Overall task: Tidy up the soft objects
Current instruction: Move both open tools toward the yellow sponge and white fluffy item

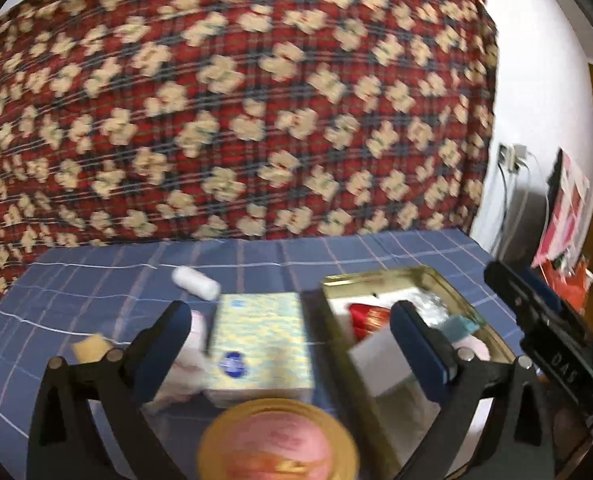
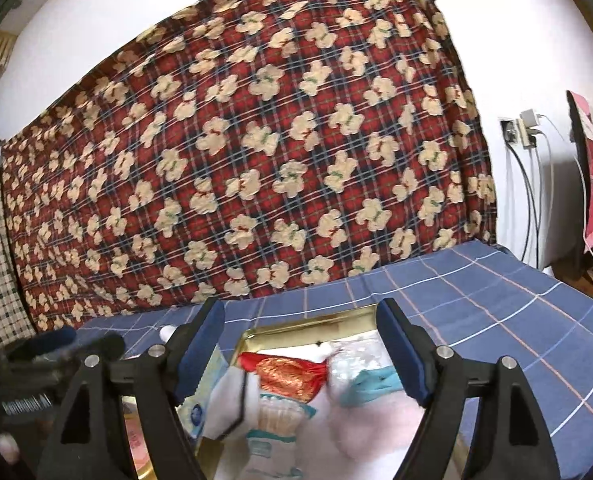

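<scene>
Two hand-held grippers, left [image 1: 290,344] and right [image 2: 300,350], gape wide, empty, above the gold rectangular metal tin [image 2: 296,326]; yellow patterned box [image 1: 262,344] left of it.

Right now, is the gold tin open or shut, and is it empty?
Open and not empty. No lid covers the gold tin; a red-and-gold wrapped item, a teal piece and pale soft items lie inside.
</scene>
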`<state>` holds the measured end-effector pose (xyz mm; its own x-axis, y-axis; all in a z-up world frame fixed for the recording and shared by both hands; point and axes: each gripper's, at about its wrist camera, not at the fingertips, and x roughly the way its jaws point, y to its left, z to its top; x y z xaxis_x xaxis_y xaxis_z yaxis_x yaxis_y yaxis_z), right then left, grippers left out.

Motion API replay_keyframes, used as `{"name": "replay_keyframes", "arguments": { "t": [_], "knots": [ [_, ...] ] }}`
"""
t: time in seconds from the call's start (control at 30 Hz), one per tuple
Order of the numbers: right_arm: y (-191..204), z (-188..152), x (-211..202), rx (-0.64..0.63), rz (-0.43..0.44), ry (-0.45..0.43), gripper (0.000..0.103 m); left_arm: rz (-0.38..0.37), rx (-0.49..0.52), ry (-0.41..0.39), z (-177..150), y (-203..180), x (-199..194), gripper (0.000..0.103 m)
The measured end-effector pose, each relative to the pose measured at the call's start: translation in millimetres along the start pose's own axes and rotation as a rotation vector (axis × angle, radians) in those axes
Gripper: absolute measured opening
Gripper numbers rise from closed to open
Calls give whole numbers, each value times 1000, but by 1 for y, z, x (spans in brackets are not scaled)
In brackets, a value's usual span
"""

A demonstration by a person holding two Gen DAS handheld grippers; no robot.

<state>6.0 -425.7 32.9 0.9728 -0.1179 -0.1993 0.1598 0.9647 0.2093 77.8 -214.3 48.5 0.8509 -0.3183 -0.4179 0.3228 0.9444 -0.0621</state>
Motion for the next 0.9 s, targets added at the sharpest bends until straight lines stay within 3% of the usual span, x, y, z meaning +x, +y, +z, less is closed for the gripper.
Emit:
{"name": "replay_keyframes", "arguments": {
  "t": [0.23, 0.47, 0.63, 0.8, 0.87, 0.9],
  "knots": [
    [27, -7, 0, -57, 42, 2, 80, 170, -12, -27, -12, 65, -9, 102],
    [59, -18, 3, -98, 108, 34, 80, 334, -72, 107, -38, 124, 25, 102],
    [105, -23, 12, -194, 150, 70, 80, 369, -80, 143, -46, 135, 42, 102],
    [140, -31, 20, -267, 180, 92, 80, 334, -125, 215, -57, 144, 59, 102],
    [148, -34, 25, -279, 189, 109, 80, 329, -128, 237, -61, 149, 64, 100],
    [151, -37, 27, -283, 196, 115, 80, 315, -135, 248, -63, 151, 66, 91]
  ]
}}
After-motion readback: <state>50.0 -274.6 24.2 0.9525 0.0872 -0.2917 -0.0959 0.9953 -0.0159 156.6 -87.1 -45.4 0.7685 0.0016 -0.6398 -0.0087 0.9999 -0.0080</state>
